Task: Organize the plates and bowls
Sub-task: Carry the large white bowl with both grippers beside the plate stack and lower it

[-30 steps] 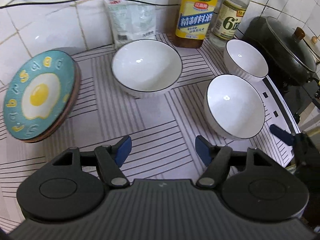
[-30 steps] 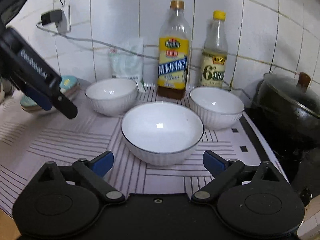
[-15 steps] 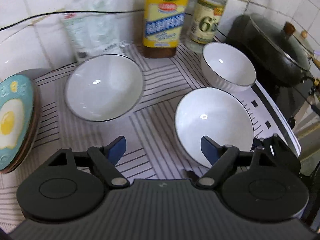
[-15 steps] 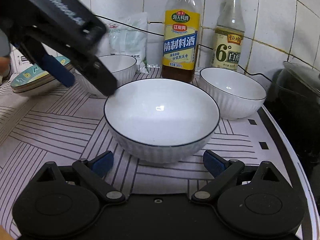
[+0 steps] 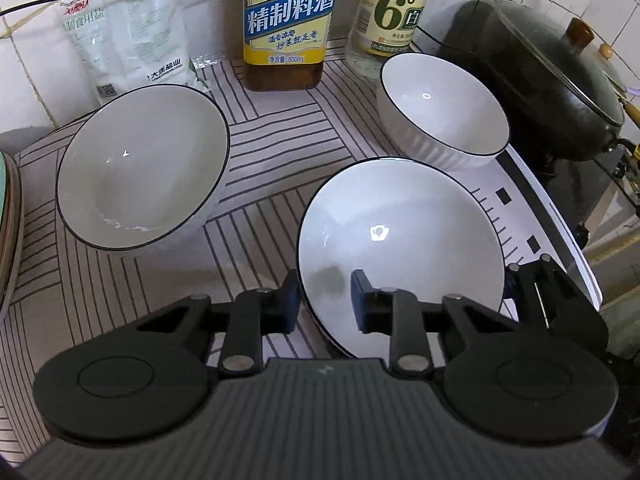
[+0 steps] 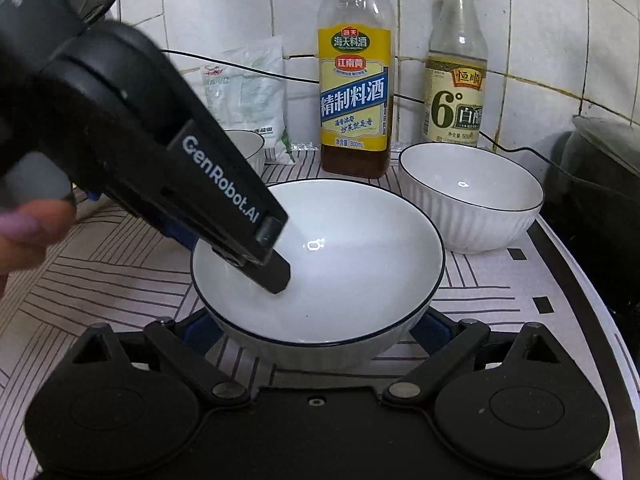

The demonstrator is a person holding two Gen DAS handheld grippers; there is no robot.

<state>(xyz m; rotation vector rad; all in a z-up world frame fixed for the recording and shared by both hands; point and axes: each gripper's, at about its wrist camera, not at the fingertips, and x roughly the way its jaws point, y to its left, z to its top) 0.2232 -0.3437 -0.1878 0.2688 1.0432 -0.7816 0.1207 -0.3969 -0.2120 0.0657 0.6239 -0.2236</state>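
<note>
Left wrist: left gripper straddles bowl rim.

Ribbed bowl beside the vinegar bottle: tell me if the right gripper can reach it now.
Probably not directly: the right gripper straddles the nearer bowl, which blocks the way to the ribbed bowl.
</note>
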